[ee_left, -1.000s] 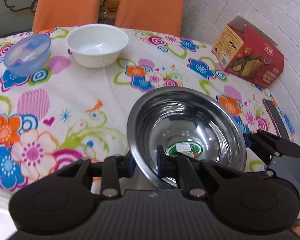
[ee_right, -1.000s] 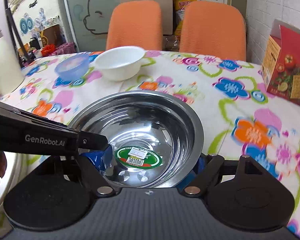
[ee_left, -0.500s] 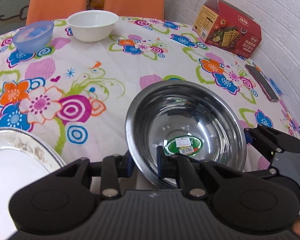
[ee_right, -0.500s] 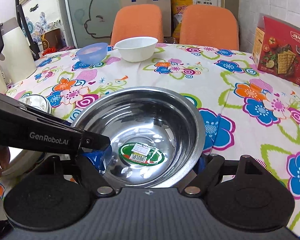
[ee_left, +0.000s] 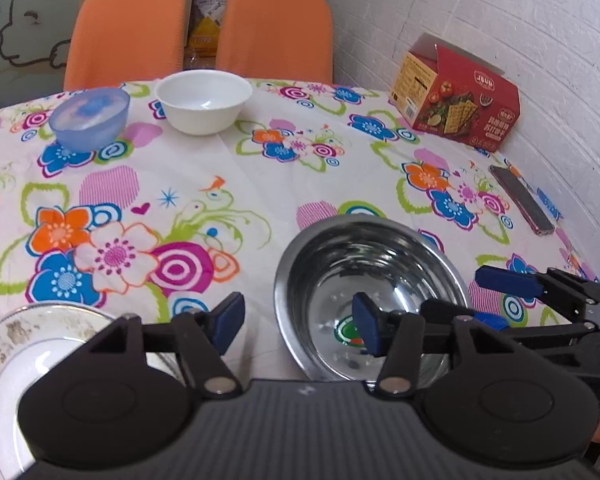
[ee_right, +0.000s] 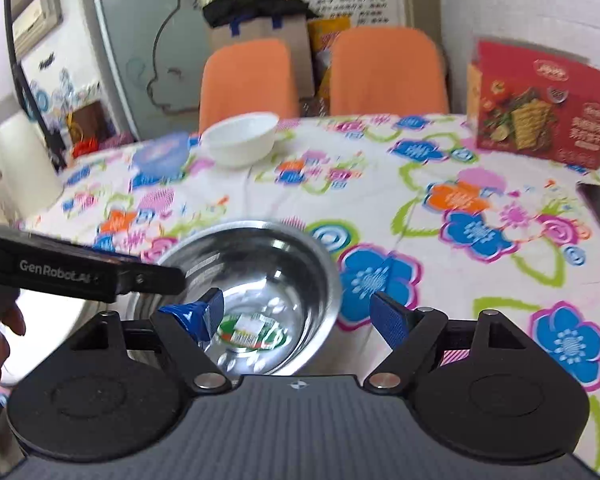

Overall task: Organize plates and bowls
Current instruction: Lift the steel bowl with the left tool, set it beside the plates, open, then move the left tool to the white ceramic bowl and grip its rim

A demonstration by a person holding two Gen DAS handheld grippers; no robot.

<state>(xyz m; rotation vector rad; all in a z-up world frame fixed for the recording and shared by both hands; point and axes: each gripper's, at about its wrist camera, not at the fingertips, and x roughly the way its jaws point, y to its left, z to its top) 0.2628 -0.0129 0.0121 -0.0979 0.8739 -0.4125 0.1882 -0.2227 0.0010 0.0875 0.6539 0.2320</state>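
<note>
From the left wrist, the left gripper (ee_left: 298,322) stands released, jaws spread astride the near-left rim of the shiny round steel bowl (ee_left: 374,276), which sits on the flowered tablecloth (ee_left: 260,168) near the front edge, just right of a white patterned plate (ee_left: 28,356). From the right wrist, the right gripper (ee_right: 300,314) is likewise released, straddling the bowl's right rim. I'd judge the bowl light, stiff and slippery; best pinched at the thin rim, wall between the pads

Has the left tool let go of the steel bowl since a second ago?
Yes. The left tool has opened off the steel bowl rim; the bowl rests on the tablecloth beside the plate.
</note>
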